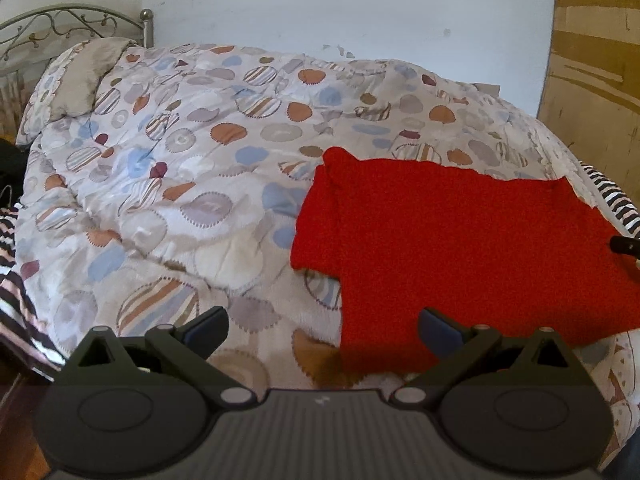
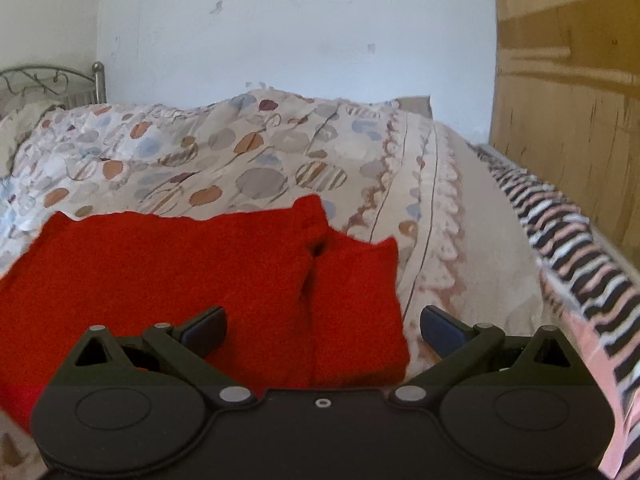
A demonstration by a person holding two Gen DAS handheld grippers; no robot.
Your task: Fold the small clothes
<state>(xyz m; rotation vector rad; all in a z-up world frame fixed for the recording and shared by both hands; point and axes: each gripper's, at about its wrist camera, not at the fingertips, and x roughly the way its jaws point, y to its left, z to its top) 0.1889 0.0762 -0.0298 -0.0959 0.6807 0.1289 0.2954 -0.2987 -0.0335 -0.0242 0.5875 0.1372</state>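
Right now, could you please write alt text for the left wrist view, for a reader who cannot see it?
A red knitted garment lies spread flat on a bed's patterned quilt, at the right of the view. The left gripper is open and empty above the garment's near edge. A metal headboard and white wall stand behind.

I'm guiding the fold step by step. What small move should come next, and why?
Probably lower the right gripper onto the red garment near its sleeve and close: both grippers are open and empty, and the garment lies flat on the quilt.
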